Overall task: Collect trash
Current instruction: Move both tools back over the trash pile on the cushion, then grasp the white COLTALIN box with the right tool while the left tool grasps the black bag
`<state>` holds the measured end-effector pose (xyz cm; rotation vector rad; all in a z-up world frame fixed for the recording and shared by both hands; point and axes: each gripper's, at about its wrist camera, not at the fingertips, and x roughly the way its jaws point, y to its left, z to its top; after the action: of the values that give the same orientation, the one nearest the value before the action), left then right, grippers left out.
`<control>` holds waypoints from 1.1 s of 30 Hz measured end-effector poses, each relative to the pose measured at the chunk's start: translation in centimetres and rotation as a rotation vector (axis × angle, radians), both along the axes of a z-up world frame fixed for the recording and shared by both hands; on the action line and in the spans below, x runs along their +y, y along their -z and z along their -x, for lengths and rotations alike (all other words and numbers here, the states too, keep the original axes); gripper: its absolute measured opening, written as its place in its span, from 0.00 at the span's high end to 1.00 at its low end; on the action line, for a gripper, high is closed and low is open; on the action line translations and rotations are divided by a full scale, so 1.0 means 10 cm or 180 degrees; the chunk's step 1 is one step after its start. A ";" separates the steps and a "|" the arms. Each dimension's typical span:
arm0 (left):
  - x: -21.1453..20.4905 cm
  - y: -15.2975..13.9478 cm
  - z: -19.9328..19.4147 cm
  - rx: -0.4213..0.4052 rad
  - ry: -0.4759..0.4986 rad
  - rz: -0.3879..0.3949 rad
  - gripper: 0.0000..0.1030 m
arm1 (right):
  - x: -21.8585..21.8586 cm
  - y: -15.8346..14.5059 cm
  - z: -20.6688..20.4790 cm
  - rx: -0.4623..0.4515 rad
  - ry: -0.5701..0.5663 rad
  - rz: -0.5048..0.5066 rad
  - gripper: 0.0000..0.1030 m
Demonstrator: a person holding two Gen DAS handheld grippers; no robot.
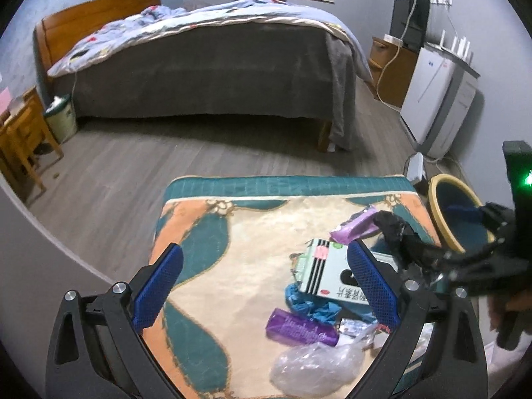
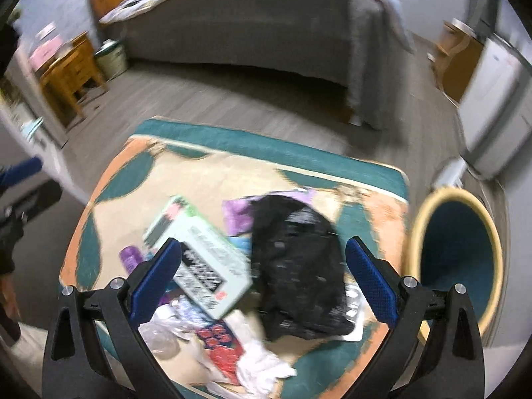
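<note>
Clear plastic wrap (image 1: 316, 362) lies nearest the left camera, at 6 o'clock between the fingers of the left hand-held gripper (image 1: 266, 286). Jaws wide, holding nothing. Just past the wrap: purple packet (image 1: 299, 327), blue crumple (image 1: 309, 306), then a pale green box (image 1: 327, 274) with black stripes, partly behind the right finger. Second purple packet (image 1: 355, 226) at 1 o'clock from the box. All sit on a table (image 1: 232, 232) with a teal, orange and cream cover.

Right hand-held gripper (image 2: 262, 282) also wide, nothing between its pads; this view is motion-blurred. Black bag (image 2: 299, 266) lies between its fingers on the table (image 2: 199, 173), touching the green box (image 2: 199, 259) at 9 o'clock. White tissue (image 2: 259, 362) and a red patterned wrapper (image 2: 219, 342) lie at 6 o'clock. Purple packet (image 2: 239, 216) pokes out at 11 o'clock from the bag.

Bin (image 2: 455, 259), yellow rim and dark teal inside, stands just beside the table at 3 o'clock; in the left view the bin (image 1: 435, 209) is partly hidden by the right hand-held gripper (image 1: 432, 232), which hangs above the table's far right corner.

Bed (image 1: 206, 66) at 12 o'clock, well apart across the floor (image 1: 133, 166).
</note>
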<state>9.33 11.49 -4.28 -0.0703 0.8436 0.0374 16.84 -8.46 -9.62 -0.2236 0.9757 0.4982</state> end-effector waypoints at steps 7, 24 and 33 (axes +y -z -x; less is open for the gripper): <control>0.25 0.08 0.03 0.0078 -0.0089 0.0049 0.05 | 0.55 0.21 0.10 -0.0019 -0.0554 0.0238 0.06; 0.41 0.16 -0.15 0.0174 -0.0043 0.0114 0.05 | 0.97 0.97 -0.15 0.0357 -0.0880 0.0804 0.08; 0.41 0.07 -0.16 0.0081 -0.0071 0.0126 0.05 | 0.81 0.61 -0.18 0.0331 -0.0750 0.0483 0.21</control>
<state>10.96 15.55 -4.94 -0.1167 0.8692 0.0425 18.63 -0.40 -15.77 -0.4562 1.0960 0.6567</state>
